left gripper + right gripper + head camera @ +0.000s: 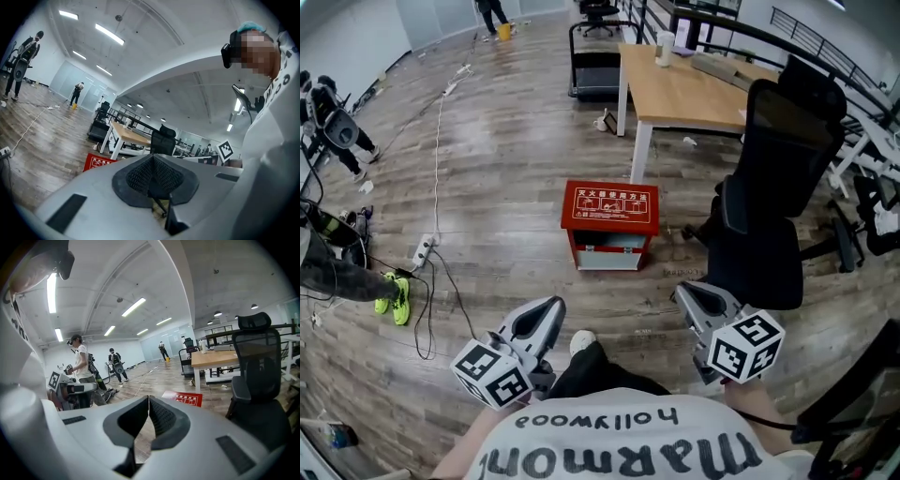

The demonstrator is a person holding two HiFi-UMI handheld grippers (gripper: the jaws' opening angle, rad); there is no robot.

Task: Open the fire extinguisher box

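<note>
A red fire extinguisher box [609,223] stands on the wood floor ahead of me, its lid with white print down. The same box [99,162] peeks out left of the left jaws, and the box [183,398] lies beyond the right jaws. My left gripper [546,312] and right gripper [689,298] hang near my body, well short of the box, at either side. Both are shut with nothing between the pads. The left gripper [153,174] and right gripper [148,411] show their tips pressed together.
A black office chair [769,206] stands right of the box, close to my right gripper. A wooden desk [684,89] is behind it. A white cable and power strip [424,249] lie at the left. People stand at the far left and at the back.
</note>
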